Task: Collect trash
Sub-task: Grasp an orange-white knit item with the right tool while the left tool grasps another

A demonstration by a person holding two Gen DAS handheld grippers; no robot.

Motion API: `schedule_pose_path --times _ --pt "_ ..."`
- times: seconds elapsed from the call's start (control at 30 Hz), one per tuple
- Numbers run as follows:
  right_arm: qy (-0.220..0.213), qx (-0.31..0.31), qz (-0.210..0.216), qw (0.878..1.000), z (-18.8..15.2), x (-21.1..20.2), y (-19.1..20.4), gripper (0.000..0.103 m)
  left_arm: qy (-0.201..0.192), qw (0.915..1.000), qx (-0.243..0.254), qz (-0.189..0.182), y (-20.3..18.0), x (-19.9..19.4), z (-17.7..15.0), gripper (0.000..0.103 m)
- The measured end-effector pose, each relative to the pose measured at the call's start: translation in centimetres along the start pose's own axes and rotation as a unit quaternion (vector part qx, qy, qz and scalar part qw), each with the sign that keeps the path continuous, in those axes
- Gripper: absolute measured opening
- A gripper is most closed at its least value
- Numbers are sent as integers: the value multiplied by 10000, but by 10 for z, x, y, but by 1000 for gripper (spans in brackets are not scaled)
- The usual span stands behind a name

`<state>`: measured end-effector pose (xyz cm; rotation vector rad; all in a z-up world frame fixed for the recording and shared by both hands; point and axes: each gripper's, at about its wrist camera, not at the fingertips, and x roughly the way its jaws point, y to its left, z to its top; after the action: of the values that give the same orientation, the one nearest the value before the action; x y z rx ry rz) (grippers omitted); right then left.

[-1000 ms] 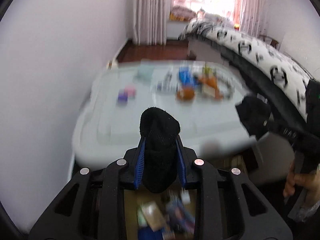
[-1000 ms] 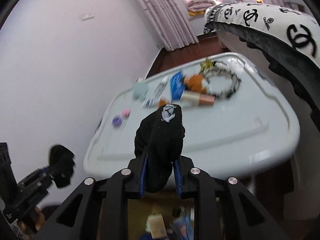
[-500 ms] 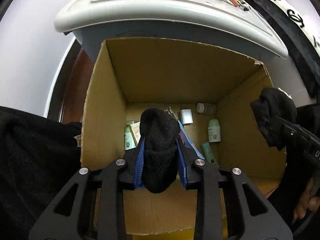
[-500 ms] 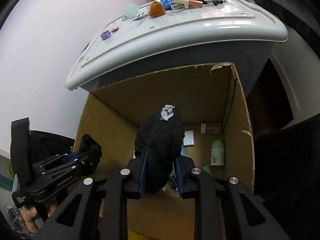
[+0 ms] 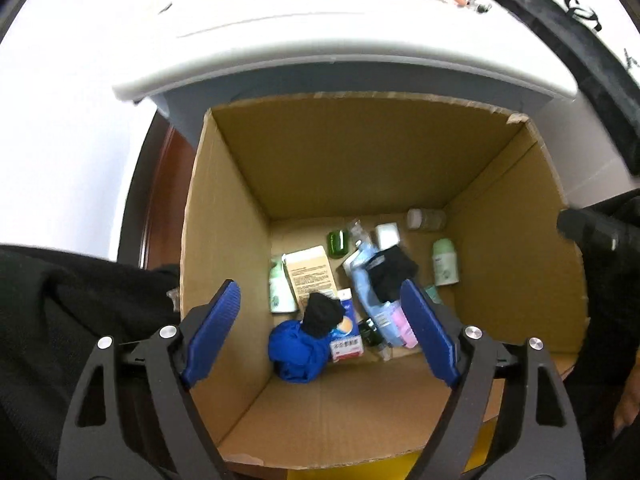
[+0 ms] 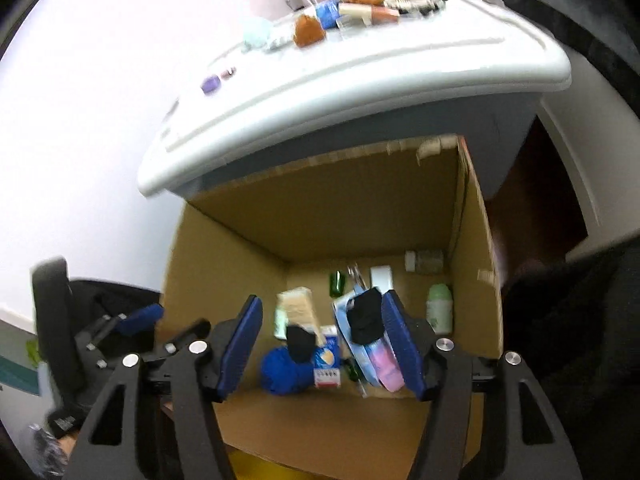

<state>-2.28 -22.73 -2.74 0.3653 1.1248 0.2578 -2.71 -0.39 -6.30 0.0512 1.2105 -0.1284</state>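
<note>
Over the cardboard box (image 5: 224, 216) – we aim both grippers steeply down | left gripper (image 5: 320, 312) jaws just opened, empty | right gripper (image 6: 320, 336) likewise, nothing between | two black socks (image 5: 322, 314) (image 5: 392, 274) lie inside among trash

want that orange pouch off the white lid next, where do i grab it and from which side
Judging from the right wrist view, pinch the orange pouch across its rounded middle, coming from above on the near, open side. It looks soft and lumpy, with the blue packet crowding its far right.

2 black socks (image 5: 322, 314) (image 5: 390, 274), loose in cardboard box (image 5: 224, 216), atop other trash
</note>
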Motion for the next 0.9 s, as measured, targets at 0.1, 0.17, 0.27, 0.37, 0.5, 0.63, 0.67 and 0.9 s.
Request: schedule_pose_path --times 0.1,0.17,0.27,0.37,0.5,0.63,0.67,0.9 --pt "-273 -47 48 9996 38 -16 -2 61 -173 9996 50 -220 -2 -15 20 80" --pt "-505 -189 -86 9985 81 -25 -2 62 -297 9990 100 -311 -3 -22 43 80" --pt "-895 -526 -359 9940 152 -26 0 65 -399 9982 140 -424 -4 -27 87 80" --pt "-1046 -693 -587 9904 222 -7 -2 67 -567 9975 74 -411 -4 -27 131 80" --pt "-928 -891 -957 9871 296 48 -12 67 -759 9970 -3 -172 -6 -17 173 80" --pt "-711 -881 -1128 9871 336 94 -30 67 -708 9967 -240 -328 0 0 189 81" --pt "-654 -916 -1147 9870 343 104 -32 64 -668 9969 -271 -312 0 5 191 80" --pt "-829 -806 -792 9901 343 96 -36 19 -501 9972 -439 -341 2 30 205 80"
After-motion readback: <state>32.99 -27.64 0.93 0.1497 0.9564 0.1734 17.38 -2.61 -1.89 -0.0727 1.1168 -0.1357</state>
